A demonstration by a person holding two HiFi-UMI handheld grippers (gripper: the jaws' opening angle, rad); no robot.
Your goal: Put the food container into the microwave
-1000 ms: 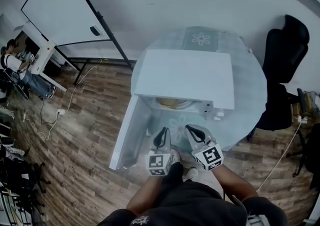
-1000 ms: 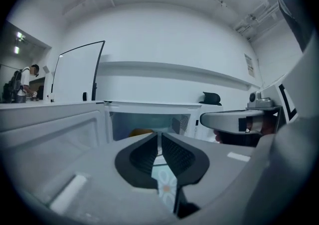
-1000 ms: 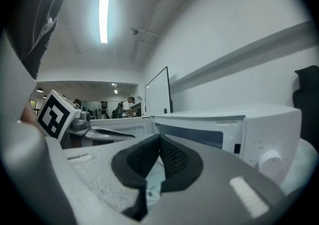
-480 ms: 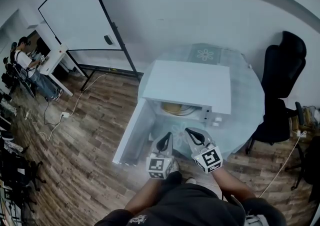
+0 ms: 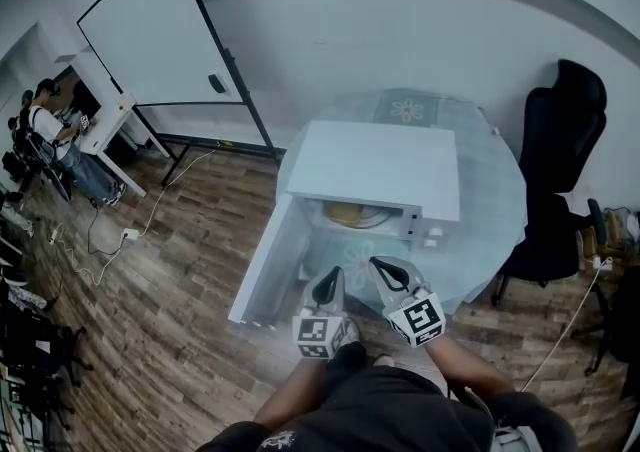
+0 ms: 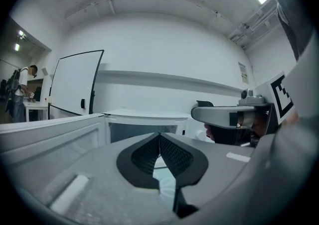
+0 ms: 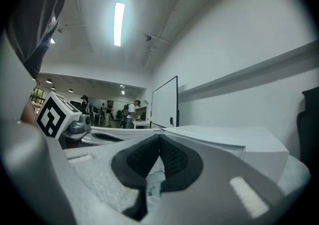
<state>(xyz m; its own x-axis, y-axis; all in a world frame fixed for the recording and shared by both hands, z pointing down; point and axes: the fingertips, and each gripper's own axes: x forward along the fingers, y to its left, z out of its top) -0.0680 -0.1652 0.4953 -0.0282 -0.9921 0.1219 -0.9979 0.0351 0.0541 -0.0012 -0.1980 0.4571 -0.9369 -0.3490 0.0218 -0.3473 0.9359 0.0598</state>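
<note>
**A:** Where is our container?

**B:** We see a yellowish round food container (image 5: 348, 211) inside the open cavity of the white box-shaped microwave (image 5: 380, 165), which stands on the round glass bench (image 5: 497, 202). Only the container's front edge shows under the microwave's roof, so we cannot tell whether it has a lid.

**A:** And our claws?

**B:** The left claw (image 6: 159, 135) has its jaws pressed together on nothing. The right claw (image 7: 160, 138) is the same, closed and empty. Both hang near our body, in front of the bench edge and well apart from the container. The white microwave door (image 5: 262, 262) stands swung wide to our left.

**A:** So the putting-in looks done?

**B:** We judge so. What is left is probably the door.

**A:** If we had to shift the container, how would it handle?

**B:** We guess it is light, thin-walled, smooth plastic, stiff enough at the rim but likely to flex and slip if pinched mid-wall. We would open one claw over the near rim, grip gently there, and keep it level so no food spills.
</note>
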